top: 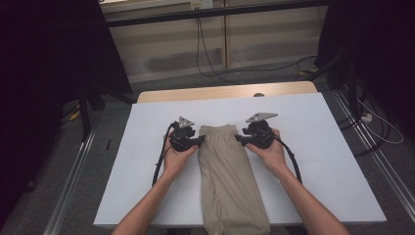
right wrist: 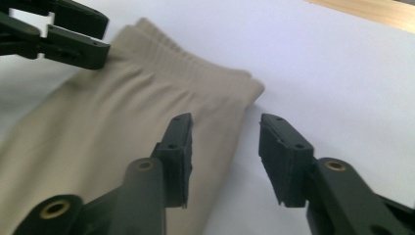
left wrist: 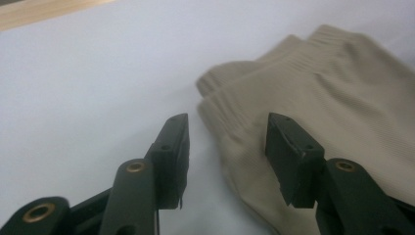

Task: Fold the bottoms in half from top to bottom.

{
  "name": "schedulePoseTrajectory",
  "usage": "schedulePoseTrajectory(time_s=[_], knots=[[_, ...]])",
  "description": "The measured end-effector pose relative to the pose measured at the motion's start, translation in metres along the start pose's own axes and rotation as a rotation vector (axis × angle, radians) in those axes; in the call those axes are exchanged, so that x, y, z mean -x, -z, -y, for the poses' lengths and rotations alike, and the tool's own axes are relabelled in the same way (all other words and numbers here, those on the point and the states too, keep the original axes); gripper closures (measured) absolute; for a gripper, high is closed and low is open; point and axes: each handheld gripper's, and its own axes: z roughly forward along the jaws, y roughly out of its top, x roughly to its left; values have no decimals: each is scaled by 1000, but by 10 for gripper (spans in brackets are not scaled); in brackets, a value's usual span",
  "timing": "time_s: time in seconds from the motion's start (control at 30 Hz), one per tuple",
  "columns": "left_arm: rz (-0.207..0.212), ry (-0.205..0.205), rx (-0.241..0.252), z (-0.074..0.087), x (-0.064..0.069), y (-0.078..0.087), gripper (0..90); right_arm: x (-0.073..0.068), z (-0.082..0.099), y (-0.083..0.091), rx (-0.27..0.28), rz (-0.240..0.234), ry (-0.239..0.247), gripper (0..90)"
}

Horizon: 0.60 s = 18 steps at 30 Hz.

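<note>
The folded tan trousers (top: 227,176) lie lengthwise at the centre of the frame on the white counter (top: 318,161), waistband at the far end. The left gripper (top: 199,141) and right gripper (top: 238,138) flank that waistband, fingers (left wrist: 172,147) partly open astride each side edge, gripping nothing yet, probably placed to pinch both corners together.

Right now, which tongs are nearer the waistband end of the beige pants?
Roughly level. The left tongs straddle the left edge of the beige pants just below the waistband, jaws open. The right tongs straddle the right edge at the same height, also open.
</note>
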Motion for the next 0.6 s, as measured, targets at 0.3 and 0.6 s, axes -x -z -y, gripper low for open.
schedulePoseTrajectory(time_s=[0.3, 0.6], knots=[[19, 49, -18, -5, -11, -11, 761, 12, -18, -39, -44, 15, -38, 699], [31, 87, -29, 0, -21, -7, 828, 6, -26, -52, -29, -4, -7, 844]])
